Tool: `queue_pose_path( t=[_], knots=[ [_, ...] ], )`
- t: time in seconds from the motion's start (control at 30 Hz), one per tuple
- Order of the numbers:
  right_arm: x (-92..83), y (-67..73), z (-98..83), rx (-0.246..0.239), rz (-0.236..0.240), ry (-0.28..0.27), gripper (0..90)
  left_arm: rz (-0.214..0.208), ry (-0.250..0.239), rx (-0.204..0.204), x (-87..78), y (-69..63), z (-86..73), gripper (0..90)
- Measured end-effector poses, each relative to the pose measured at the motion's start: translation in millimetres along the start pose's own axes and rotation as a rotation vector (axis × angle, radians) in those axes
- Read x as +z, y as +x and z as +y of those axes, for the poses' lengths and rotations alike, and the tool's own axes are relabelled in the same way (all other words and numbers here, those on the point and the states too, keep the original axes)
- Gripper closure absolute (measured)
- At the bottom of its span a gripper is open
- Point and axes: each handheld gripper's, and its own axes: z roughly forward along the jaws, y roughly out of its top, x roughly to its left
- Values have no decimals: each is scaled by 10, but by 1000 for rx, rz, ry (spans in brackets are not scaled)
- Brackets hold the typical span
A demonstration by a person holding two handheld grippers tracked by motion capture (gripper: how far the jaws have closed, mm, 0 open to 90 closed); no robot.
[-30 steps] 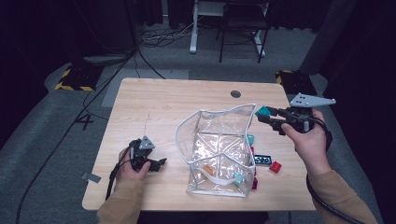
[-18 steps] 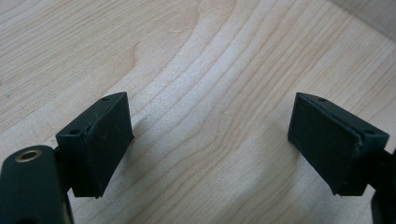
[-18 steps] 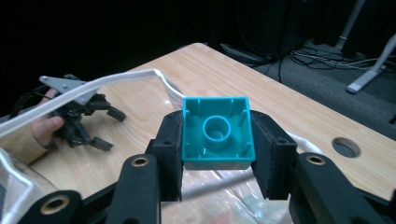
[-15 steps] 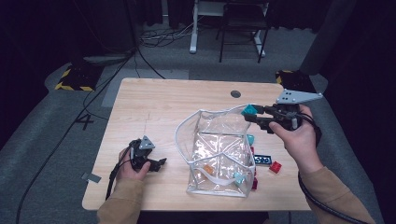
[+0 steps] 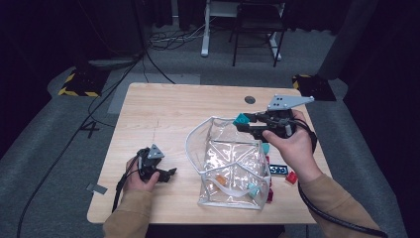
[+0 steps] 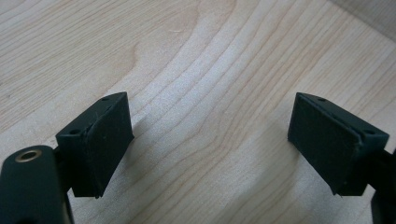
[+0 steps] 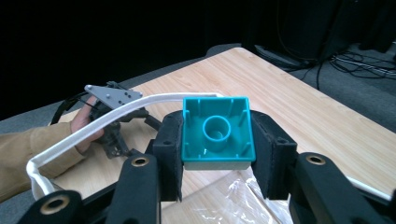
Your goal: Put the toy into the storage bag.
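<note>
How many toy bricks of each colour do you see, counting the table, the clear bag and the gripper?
teal bricks: 3
red bricks: 2
orange brick: 1
blue brick: 1
Total: 7 clearly visible; the bag may hide more.

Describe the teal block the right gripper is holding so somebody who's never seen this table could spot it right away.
Start at the clear plastic bag lying on the wooden table. Just over its far white rim, the right gripper clamps a teal block between its black pads. Unlike the red and blue blocks lying on the table beside the bag, it is lifted off the table, showing its hollow underside with a round tube.
</note>
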Motion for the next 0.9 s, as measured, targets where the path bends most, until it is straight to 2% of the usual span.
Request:
queue_pose_path(
  t=[0.33, 0.67, 0.9],
  knots=[
    [220, 89, -12, -4, 42, 27, 592, 0, 0, 0, 0, 0, 0, 140],
    [406, 82, -142, 10, 57, 86, 592, 0, 0, 0, 0, 0, 0, 140],
    [481, 110, -205, 7, 70, 152, 592, 0, 0, 0, 0, 0, 0, 140]
  ],
)
